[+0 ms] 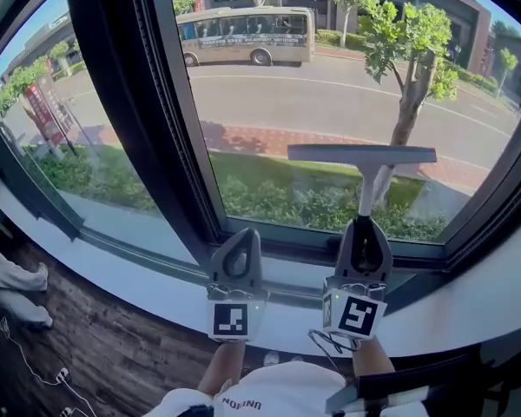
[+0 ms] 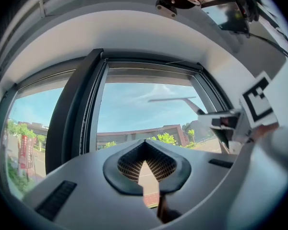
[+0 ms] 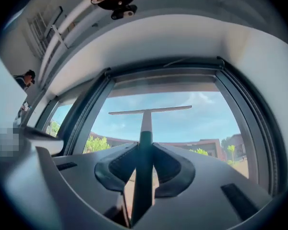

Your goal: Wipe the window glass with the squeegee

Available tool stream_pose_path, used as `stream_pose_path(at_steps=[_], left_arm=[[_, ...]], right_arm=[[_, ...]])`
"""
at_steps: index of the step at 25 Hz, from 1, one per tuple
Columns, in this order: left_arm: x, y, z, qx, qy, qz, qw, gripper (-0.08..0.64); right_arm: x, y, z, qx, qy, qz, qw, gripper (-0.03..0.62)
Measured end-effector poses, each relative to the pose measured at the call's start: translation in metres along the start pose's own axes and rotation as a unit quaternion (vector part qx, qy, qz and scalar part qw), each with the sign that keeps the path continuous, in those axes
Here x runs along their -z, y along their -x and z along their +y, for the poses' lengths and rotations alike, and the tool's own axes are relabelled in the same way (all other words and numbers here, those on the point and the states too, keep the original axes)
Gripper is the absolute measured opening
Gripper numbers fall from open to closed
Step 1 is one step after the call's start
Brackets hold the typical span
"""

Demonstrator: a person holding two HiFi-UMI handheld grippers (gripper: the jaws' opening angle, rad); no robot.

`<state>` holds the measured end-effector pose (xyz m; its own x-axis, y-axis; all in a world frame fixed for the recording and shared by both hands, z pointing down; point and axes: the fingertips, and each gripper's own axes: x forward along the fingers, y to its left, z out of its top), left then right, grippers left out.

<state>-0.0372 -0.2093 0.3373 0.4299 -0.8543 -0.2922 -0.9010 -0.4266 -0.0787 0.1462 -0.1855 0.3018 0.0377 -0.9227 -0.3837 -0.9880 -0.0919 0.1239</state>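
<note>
Both jaws of the right tongs [image 1: 362,233] clamp the squeegee [image 1: 361,155] by its dark handle. Its pale neck rises toward 12 o'clock to a long grey blade, level, before the window glass [image 1: 330,85]. At 9 o'clock, the left tongs [image 1: 236,248] are closed, empty.

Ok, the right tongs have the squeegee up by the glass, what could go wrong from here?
The right tongs pinch the squeegee only by its thin handle, so the wide blade may twist or slip under pressure. The left tongs, shut and empty, sit close beside them and could get knocked on a sideways stroke.
</note>
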Motion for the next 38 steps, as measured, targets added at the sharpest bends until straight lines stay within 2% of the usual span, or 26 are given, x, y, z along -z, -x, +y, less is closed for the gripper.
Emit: stream_pose_path(at_steps=[3,6,11,16,21,25,29,38], left_arm=[[-0.003,0.006,0.002,-0.001,0.010,-0.002,1.0000,-0.005],[-0.006,0.010,0.002,-0.001,0.005,-0.004,1.0000,-0.005],[-0.011,0.015,0.006,-0.005,-0.004,-0.003,1.0000,-0.005],[-0.022,0.019,0.021,-0.021,-0.016,-0.010,0.9996,-0.005],[-0.027,0.024,0.039,-0.036,-0.023,-0.017,0.9990,-0.005],[-0.033,0.029,0.056,-0.056,-0.025,-0.021,0.9979,-0.005],[-0.034,0.032,0.070,-0.068,-0.023,-0.019,0.9972,-0.005],[-0.038,0.027,0.078,-0.066,-0.034,-0.024,0.9970,-0.005]], right_arm=[[-0.063,-0.040,0.013,-0.014,-0.014,-0.073,0.997,0.097],[-0.112,-0.077,0.029,-0.029,-0.025,-0.120,0.992,0.097],[-0.166,-0.124,0.061,-0.042,-0.036,-0.154,0.986,0.097],[-0.205,-0.153,0.090,-0.038,-0.007,-0.186,0.982,0.097],[-0.214,-0.179,0.108,-0.029,-0.031,-0.171,0.984,0.097],[-0.212,-0.192,0.111,-0.024,-0.032,-0.162,0.986,0.097],[-0.213,-0.205,0.115,-0.014,-0.023,-0.158,0.987,0.097],[-0.195,-0.225,0.124,0.008,-0.001,-0.139,0.990,0.097]])
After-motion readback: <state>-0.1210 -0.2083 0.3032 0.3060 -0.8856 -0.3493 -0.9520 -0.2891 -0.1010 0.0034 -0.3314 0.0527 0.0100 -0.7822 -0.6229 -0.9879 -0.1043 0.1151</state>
